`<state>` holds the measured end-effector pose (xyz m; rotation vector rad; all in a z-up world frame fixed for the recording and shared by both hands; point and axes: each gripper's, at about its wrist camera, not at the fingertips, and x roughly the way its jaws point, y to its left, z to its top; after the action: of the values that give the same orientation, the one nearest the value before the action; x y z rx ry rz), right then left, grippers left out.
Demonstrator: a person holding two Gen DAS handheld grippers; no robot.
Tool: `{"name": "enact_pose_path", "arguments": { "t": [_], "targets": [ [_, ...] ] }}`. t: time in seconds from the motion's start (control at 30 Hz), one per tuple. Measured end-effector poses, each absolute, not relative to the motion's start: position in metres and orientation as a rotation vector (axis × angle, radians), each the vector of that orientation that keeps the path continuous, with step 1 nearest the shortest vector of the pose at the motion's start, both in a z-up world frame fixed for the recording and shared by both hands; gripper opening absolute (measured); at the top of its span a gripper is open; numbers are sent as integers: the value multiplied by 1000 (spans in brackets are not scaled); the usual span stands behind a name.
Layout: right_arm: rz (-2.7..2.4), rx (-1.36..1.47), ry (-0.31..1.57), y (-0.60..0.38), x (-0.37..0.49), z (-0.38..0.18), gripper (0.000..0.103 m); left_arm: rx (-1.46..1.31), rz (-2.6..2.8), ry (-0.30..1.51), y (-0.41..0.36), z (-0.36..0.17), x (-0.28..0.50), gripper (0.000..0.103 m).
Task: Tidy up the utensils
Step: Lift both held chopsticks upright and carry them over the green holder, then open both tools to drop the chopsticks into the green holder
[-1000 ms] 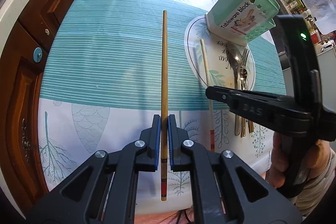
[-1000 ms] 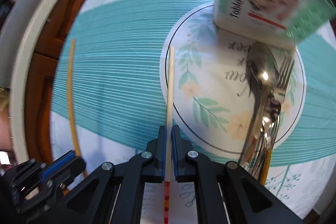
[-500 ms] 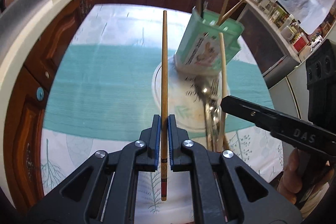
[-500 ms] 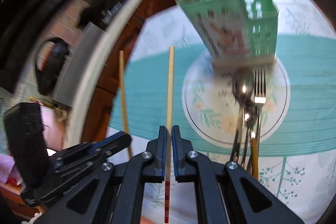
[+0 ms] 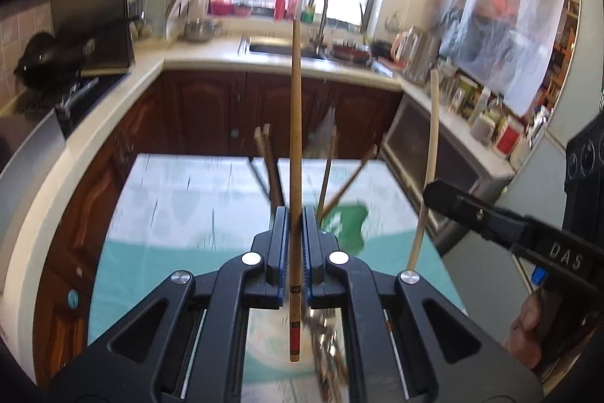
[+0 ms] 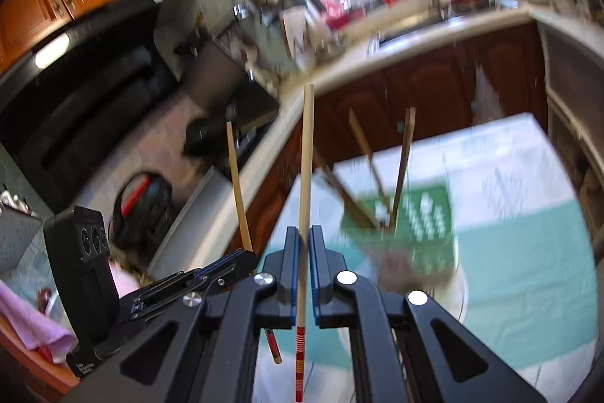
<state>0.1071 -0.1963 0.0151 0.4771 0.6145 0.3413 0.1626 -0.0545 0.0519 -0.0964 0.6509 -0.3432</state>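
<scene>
My left gripper (image 5: 296,214) is shut on a brown chopstick (image 5: 295,123) and holds it upright, lifted off the table. My right gripper (image 6: 303,233) is shut on a pale chopstick (image 6: 306,153), also raised. The green utensil holder (image 5: 349,223) with several chopsticks standing in it sits just beyond and below the left jaws; in the right wrist view the holder (image 6: 419,214) is to the right of the jaws. The right gripper (image 5: 528,237) and its pale chopstick (image 5: 428,169) show at the right of the left wrist view. Spoons and a fork (image 5: 328,346) lie below, blurred.
The table (image 5: 170,199) has a teal and white cloth. Beyond it are dark wood cabinets (image 5: 211,112), a white counter with a sink (image 5: 283,48) and a stove at left. The left gripper (image 6: 188,286) with its chopstick (image 6: 238,191) is at the left of the right wrist view.
Both grippers lifted their chopsticks off the table and tilted up, so the views swung from the tabletop to the kitchen. The holder now sits low, near the jaws.
</scene>
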Motion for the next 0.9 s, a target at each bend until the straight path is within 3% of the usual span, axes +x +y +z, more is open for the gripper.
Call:
{"name": "enact_pose_path", "arguments": {
  "t": [0.2, 0.5, 0.9],
  "targets": [
    [301, 415, 426, -205, 131, 34, 5, -126, -310, 505, -80, 76, 202, 4],
    [210, 248, 179, -195, 162, 11, 5, -114, -311, 404, -100, 35, 255, 4],
    [324, 86, 260, -178, 181, -37, 6, -204, -355, 482, -57, -31, 282, 7]
  ]
}}
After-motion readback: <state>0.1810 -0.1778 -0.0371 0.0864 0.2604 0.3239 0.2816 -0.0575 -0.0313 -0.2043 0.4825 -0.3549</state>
